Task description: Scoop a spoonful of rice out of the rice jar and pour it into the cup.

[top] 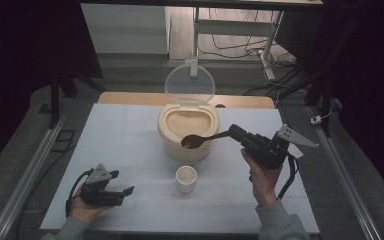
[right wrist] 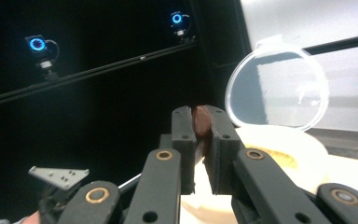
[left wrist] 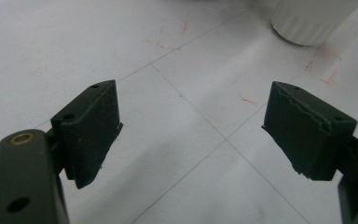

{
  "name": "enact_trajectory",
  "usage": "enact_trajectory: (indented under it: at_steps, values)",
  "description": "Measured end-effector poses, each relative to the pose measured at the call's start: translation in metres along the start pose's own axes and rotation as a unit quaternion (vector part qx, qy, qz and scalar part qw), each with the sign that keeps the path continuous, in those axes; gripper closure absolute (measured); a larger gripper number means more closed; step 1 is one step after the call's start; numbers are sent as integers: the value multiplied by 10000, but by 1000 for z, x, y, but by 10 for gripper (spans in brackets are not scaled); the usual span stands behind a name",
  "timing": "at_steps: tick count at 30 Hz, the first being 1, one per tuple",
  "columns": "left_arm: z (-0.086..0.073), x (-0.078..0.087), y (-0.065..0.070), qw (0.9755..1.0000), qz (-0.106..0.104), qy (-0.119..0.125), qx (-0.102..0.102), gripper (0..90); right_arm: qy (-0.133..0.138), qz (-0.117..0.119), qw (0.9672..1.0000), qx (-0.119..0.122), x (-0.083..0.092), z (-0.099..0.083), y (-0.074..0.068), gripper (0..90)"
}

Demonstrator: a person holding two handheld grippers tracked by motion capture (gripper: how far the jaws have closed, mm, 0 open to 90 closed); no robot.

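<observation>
Right hand-held gripper (top: 233, 132): one, clenched on the handle of the spoon, raised above the surface.
Spoon (top: 196, 141): one, brown; its bowl hangs over the near rim of the container, its handle end pinched between the jaws in the right gripper view (right wrist: 200, 119).
Container (top: 187, 131): one, cream, round, filled with pale grain, at the middle of the surface.
Lid (top: 189, 84): one, clear, standing upright behind the container's opening.
Cup (top: 186, 178): one, small and white, just in front of the container.
Left hand-held gripper (top: 126, 192): one, released, jaws wide apart with nothing between them, low over the surface's near left.
Surface (top: 125, 145): one, white.
</observation>
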State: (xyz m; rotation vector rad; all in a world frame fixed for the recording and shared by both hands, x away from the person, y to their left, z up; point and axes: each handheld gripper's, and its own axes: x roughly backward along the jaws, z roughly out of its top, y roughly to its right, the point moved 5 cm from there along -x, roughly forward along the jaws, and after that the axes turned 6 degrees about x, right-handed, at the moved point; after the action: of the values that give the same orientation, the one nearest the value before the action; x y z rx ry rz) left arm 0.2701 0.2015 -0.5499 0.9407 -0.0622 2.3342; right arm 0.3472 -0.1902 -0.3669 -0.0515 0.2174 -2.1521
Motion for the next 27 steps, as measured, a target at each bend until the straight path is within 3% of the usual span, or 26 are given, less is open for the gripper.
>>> enact_trajectory:
  at_steps: [6, 7, 12, 19, 24, 27]
  values:
    - [-1, -1, -1, 10000, -15, -26, 37, 181, 62, -206, 9998, 26, -5, 11, 11, 827]
    - [-1, -2, -1, 10000, -22, -38, 39, 181, 43, -351, 9993, 81, -7, 14, 16, 827]
    - [-2, -3, 0, 10000, -35, -63, 38, 181, 9, -558, 9984, 80, -12, 16, 27, 827]
    - [-2, -4, 1, 10000, -30, -78, 8, 183, -210, -942, 9952, 145, -29, 16, 44, 827]
    - [-2, -4, 1, 10000, -44, -86, -8, 184, -424, -1123, 9923, 304, -39, 10, 49, 827]
    - [-2, -4, 1, 9999, -58, -91, -18, 185, -413, -1164, 9918, 324, -41, 8, 50, 827]
